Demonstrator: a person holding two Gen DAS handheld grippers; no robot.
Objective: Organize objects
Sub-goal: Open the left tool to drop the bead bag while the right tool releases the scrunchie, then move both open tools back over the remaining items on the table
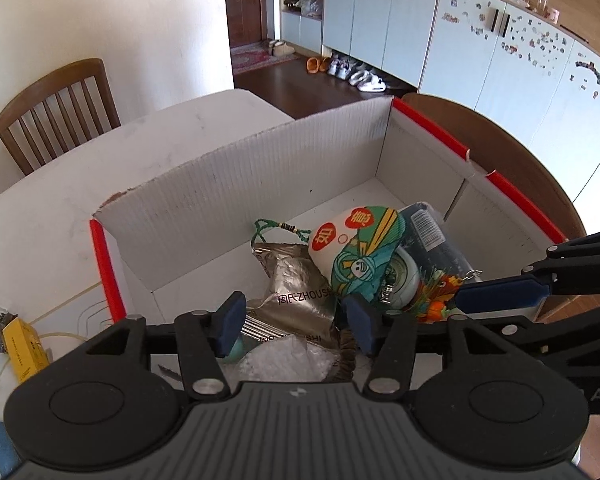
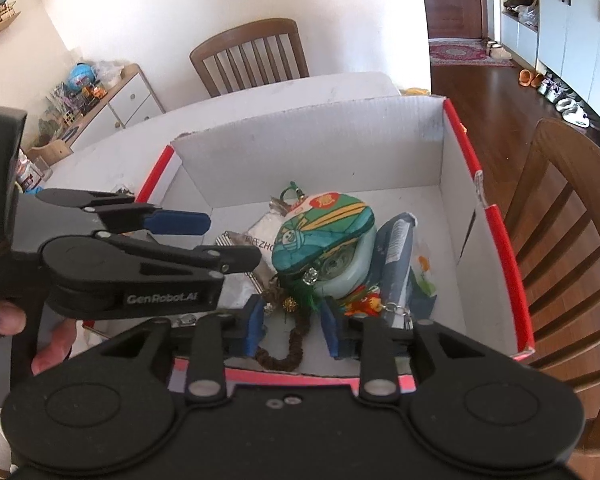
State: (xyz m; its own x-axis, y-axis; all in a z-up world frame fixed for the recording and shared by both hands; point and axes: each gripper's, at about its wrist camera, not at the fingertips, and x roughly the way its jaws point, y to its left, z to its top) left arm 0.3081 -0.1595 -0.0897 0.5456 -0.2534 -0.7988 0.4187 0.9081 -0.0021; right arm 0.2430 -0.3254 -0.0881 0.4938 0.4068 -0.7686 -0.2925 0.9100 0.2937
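Note:
A white cardboard box (image 1: pixel 260 168) with red edges stands on the table. Inside lie a silver foil packet (image 1: pixel 296 288), a green and white printed pouch (image 1: pixel 360 248), a dark blue packet (image 1: pixel 432 236) with a barcode and a colourful trinket (image 1: pixel 436 304). My left gripper (image 1: pixel 296 322) hangs open over the foil packet, its pads touching nothing. My right gripper (image 2: pixel 294 326) is open at the box's near wall. A brown bead string (image 2: pixel 296 344) lies loose between its fingers, below the pouch (image 2: pixel 324 232). The left gripper (image 2: pixel 220 240) reaches in from the left in the right wrist view.
The box sits on a white table (image 1: pixel 60 200). A yellow carton (image 1: pixel 22 350) lies on the table left of the box. Wooden chairs (image 1: pixel 56 116) (image 2: pixel 572 240) stand at the table's far side and right side. A person's fingers (image 2: pixel 8 316) grip the left gripper's handle.

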